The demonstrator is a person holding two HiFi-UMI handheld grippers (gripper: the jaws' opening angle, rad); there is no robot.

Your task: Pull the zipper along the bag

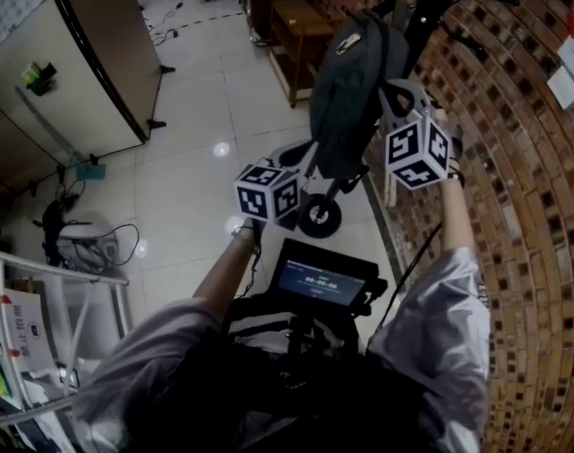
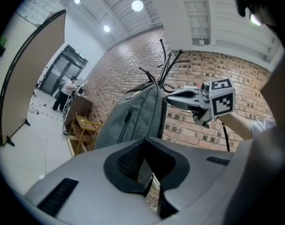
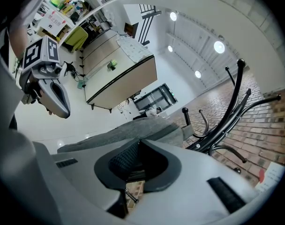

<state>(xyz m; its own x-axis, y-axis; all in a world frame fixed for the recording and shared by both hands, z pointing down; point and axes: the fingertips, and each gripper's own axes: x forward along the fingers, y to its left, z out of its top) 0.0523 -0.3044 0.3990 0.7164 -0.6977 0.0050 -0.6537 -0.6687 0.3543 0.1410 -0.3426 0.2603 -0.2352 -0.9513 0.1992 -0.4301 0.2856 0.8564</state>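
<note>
Grey backpack (image 1: 348,83) hangs upright off a black coat stand (image 3: 236,107) against the brick wall (image 1: 514,206), clear of the floor. No worktop here, so the bag can swing.

Left gripper (image 1: 306,159) is at the bag's bottom end, looking up along it. In the left gripper view its jaws are pressed nearly together on a thin grey strip, which I take for the bag's lower edge. Right gripper (image 1: 393,97) is up at the bag's right flank, grey fabric just beyond its tips. Jaws are drawn close, only a narrow slit between them. A small metal pin shows in that slit; could be the zip pull, can't confirm.

A dark front zipper (image 2: 127,118) runs lengthwise down the bag's face. Can't see whether it's open or shut, so I'd judge the pull hasn't got far, if begun at all.

How I'd do it well:
- Left holds the bottom edge taut, pulling down and slightly away from the stand so the zip track lies straight.
- Right confirms a firm pinch on the tab, not on fabric beside it.
- Pull along the track, not outward; slow and steady.
- If the bag starts to twist or lift off its hook, ease off and re-tension w/ left.
</note>
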